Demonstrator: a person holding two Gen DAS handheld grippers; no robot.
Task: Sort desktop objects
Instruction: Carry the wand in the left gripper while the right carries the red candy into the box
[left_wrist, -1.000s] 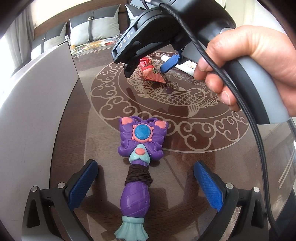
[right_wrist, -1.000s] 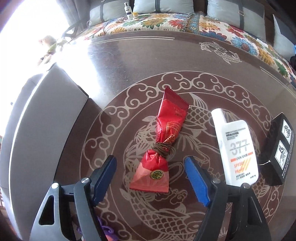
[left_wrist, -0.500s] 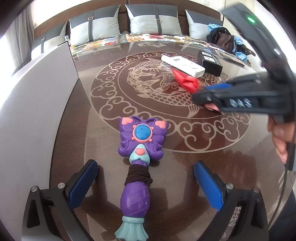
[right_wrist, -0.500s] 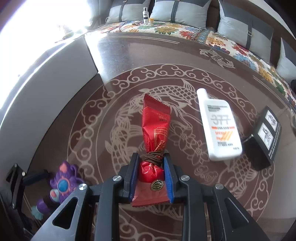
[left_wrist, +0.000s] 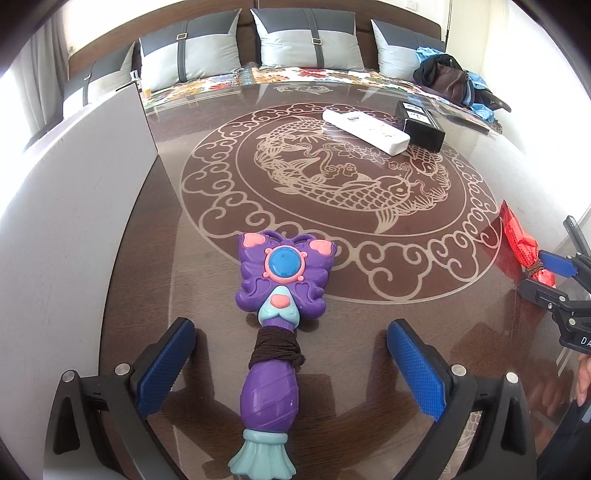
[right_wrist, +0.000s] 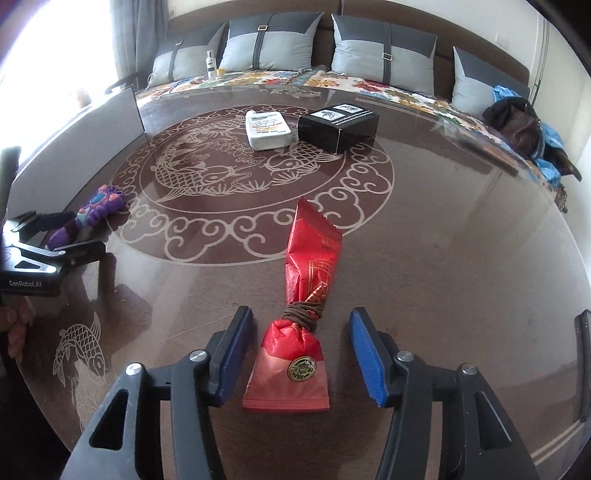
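Note:
A red snack packet (right_wrist: 310, 277) tied with brown cord lies flat on the glass-topped table (right_wrist: 443, 240). My right gripper (right_wrist: 301, 354) straddles its near end. The jaws are opening and the blue pads stand clear of the packet on both sides. In the left wrist view the same packet (left_wrist: 517, 236) and right gripper (left_wrist: 543, 277) sit at the far right edge. A purple butterfly wand toy (left_wrist: 280, 295) lies with its cord-wrapped handle between the fingers of my left gripper (left_wrist: 291, 369), which is open and not touching it. The right wrist view shows that toy (right_wrist: 92, 214) and left gripper (right_wrist: 62, 236) at the left.
A white sunscreen bottle (right_wrist: 267, 129) and a black box (right_wrist: 338, 123) lie at the far side of the table. A grey panel (left_wrist: 74, 184) rises along the left. Behind the table is a sofa with cushions (right_wrist: 273, 40) and a dark bag (right_wrist: 517, 122).
My right gripper shut on the red packet, carried it from the table's middle to the right side, and has let it go there. The left gripper and the wand toy stayed put.

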